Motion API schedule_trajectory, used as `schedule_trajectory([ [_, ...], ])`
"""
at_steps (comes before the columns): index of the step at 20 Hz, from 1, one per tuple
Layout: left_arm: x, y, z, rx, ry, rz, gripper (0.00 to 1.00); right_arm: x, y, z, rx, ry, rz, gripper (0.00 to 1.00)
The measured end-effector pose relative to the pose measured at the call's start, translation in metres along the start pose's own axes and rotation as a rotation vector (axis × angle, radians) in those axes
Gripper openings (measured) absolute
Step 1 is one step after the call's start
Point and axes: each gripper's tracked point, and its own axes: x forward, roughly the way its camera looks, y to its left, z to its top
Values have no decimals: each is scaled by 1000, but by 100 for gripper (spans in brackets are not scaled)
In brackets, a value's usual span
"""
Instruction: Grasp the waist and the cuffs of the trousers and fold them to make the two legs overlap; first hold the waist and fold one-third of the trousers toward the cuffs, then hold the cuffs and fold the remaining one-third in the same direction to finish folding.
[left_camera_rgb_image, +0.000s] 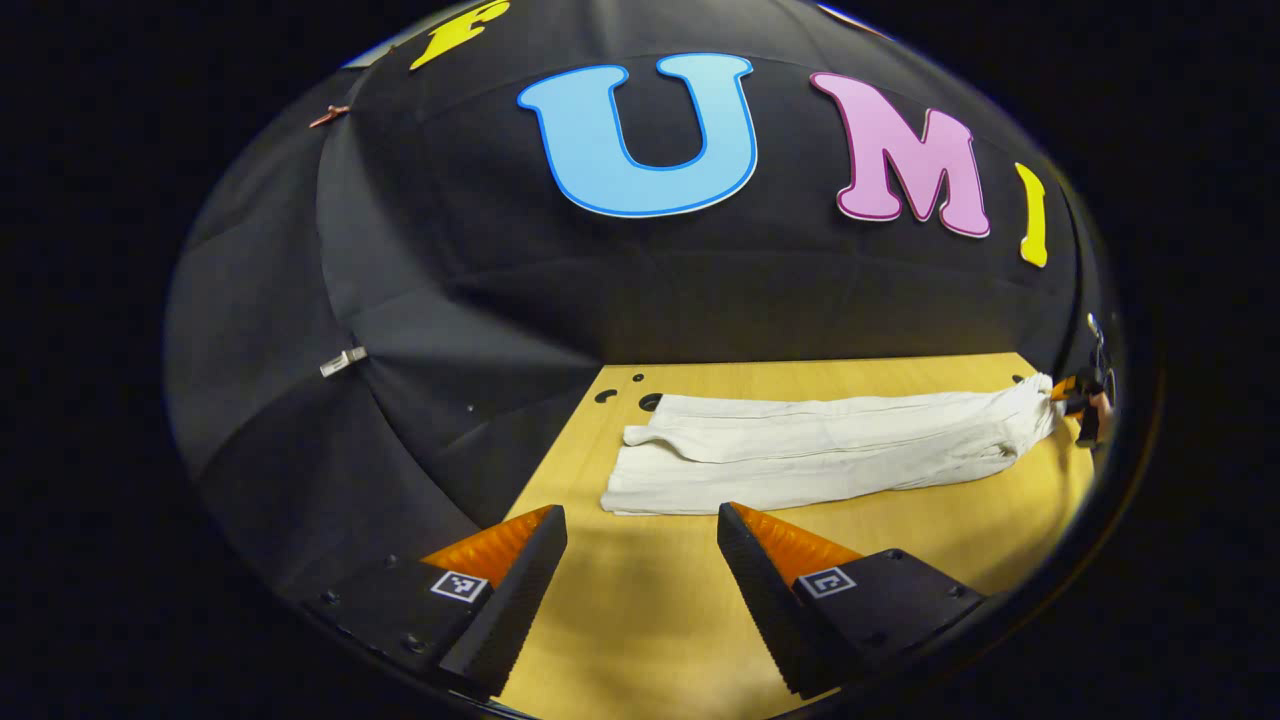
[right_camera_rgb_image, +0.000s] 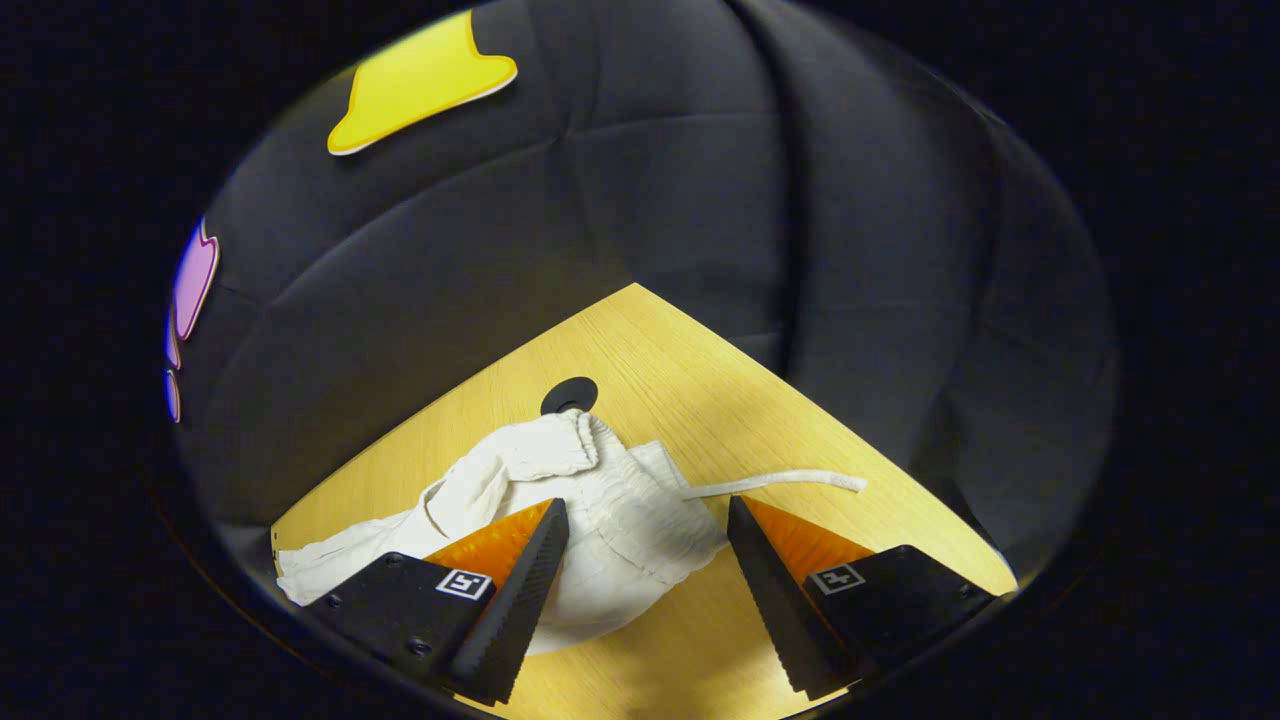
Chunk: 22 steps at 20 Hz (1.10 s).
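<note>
In the left gripper view, the left gripper (left_camera_rgb_image: 642, 545) spreads its fingers wide over bare counter (left_camera_rgb_image: 650, 620); the trousers (left_camera_rgb_image: 820, 450) lie flat just beyond the fingertips, cuffs nearest. The right gripper view shows the right gripper (right_camera_rgb_image: 645, 535) parted too, the gathered waist (right_camera_rgb_image: 625, 510) and loose drawstring (right_camera_rgb_image: 780, 484) between its fingers, ungripped.

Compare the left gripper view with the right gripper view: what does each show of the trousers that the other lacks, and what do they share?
Left gripper view: the trousers lie stretched across the table, legs overlapped, cuffs nearest the open left claw; the right claw sits at the far end by the waist.

Right gripper view: close up, the gathered waist lies between the fingers of the open right claw, a drawstring trails over the wood, and a round hole sits behind the waist.

Shared: the white trousers, the wooden table, the black cloth wall.
</note>
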Motion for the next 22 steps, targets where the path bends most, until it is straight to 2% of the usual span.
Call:
schedule_trajectory([
  [5,6,-28,10,-70,-2,-29,97,10,-2,-10,-68,-32,-57,96],
  [6,6,-33,9,-74,-2,-36,97,10,-1,-8,-93,-48,-71,85],
  [8,8,-41,8,-70,-1,-50,97,13,3,-11,-119,-48,-92,81],
  [11,9,-50,5,-68,7,-62,97,15,7,-16,-100,-19,-91,56],
  [12,9,-54,4,-70,7,-69,98,15,10,-17,-90,-25,-85,43],
  [13,9,-58,3,-69,7,-74,97,16,14,-20,-74,-8,-66,43],
  [14,9,-61,1,-67,8,-78,97,18,15,-21,-53,3,-58,39],
  [15,8,-64,2,-65,8,-82,97,21,17,-21,-42,2,-51,28],
  [16,6,-68,1,-63,8,-87,97,17,17,-19,-43,3,-35,22],
  [18,4,-71,2,-65,7,-92,97,15,17,-18,-52,0,-21,15],
  [22,2,-70,2,-69,4,-94,97,5,21,-4,-42,-34,-20,15],
])
